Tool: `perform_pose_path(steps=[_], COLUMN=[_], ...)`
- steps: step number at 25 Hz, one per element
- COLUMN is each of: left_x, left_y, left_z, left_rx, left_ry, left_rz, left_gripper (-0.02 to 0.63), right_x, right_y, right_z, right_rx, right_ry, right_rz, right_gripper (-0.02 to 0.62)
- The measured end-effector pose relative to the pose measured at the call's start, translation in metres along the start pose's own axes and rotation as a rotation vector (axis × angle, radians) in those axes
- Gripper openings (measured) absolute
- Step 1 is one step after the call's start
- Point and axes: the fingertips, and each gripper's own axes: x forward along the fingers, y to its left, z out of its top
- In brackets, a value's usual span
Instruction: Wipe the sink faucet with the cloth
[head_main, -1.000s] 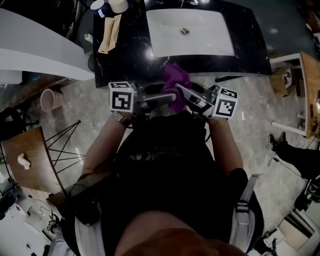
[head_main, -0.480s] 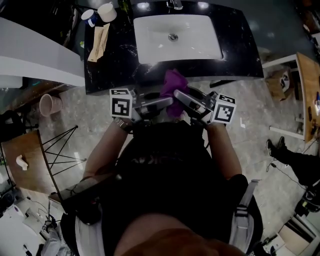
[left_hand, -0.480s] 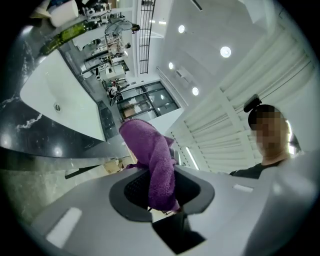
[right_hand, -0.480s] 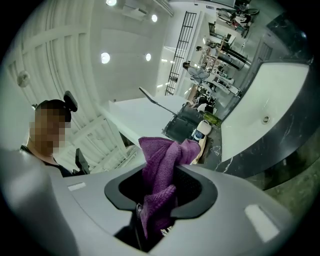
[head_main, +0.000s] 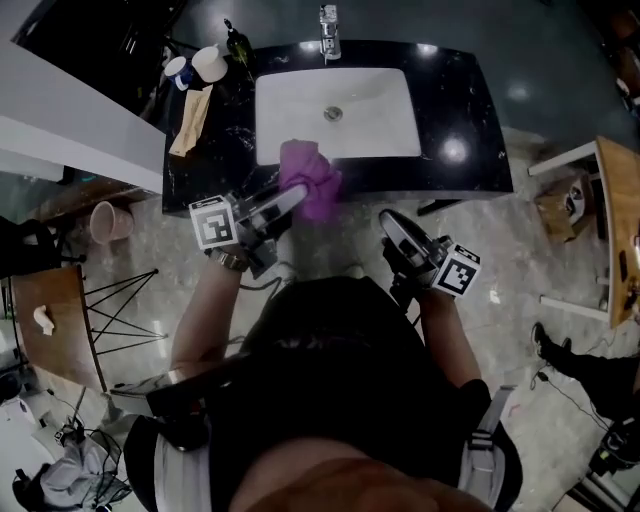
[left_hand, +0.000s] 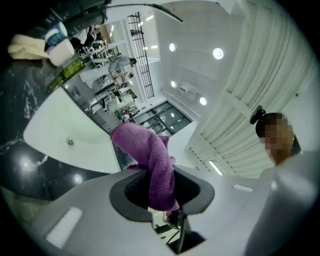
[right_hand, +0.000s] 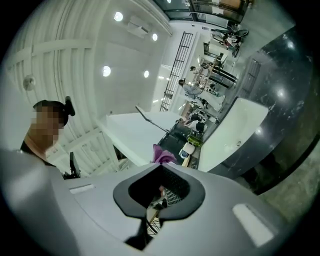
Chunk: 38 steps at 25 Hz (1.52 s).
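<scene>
lower half of the head view: the person's dark-clad torso, both forearms reaching up the frame. right of centre, i read the right gripper (head_main: 392, 222) as empty, short of the counter, its jaws having just been closing and now together. left of centre, the left gripper (head_main: 288, 198) pinches the purple cloth (head_main: 310, 180), its jaws having just been closing on it; in the left gripper view the cloth rises bunched from between the pads. the cloth overlaps the front edge of the black counter (head_main: 470, 120), at the near rim of the white sink (head_main: 380, 125). top centre: the faucet (head_main: 328, 30), well apart from the cloth. upper left: two cups (head_main: 210, 62) and a bottle (head_main: 237, 45).
</scene>
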Motion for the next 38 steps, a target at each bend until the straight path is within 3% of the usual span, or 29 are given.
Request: perform_pose_path(steps=[3,6,16,23,29,34,38], left_x=[0.009,0.022,0.071,0.126,0.159,0.179,0.185], left_y=[0.012,0.019,0.073,0.14,0.21,0.271,0.322], left_z=[0.024,0.048,0.182,0.289,0.352,0.357,0.326], left_rx=[0.052,0.088,0.153,0.064,-0.074,-0.18,-0.197], left_ry=[-0.061,-0.103,-0.218,-0.282,-0.36,-0.358,-0.275], left_rz=[0.084,0.11,0.175,0.143,0.123,0.135,0.273], left_gripper=[0.094,0.094,0.094,0.094,0.094,0.094,0.092], right_x=[-0.015,-0.029,-0.082,-0.094,-0.072,-0.058,-0.054], right_y=[-0.006,-0.012,-0.045,-0.066,-0.082,-0.099,-0.108], right_z=[-0.003,0.003,0.038,0.079,0.093,0.088,0.08], right_rx=[0.007,0.012,0.037,0.004,0.002,0.045,0.077], right_ry=[0.035,0.038,-0.152,-0.346,-0.391,-0.389,-0.394], right_rz=[-0.009,-0.017,-0.157,-0.313,-0.385,-0.443,-0.482], right_gripper=[0.011,0.011,0.011,0.011,0.011,0.011,0.011])
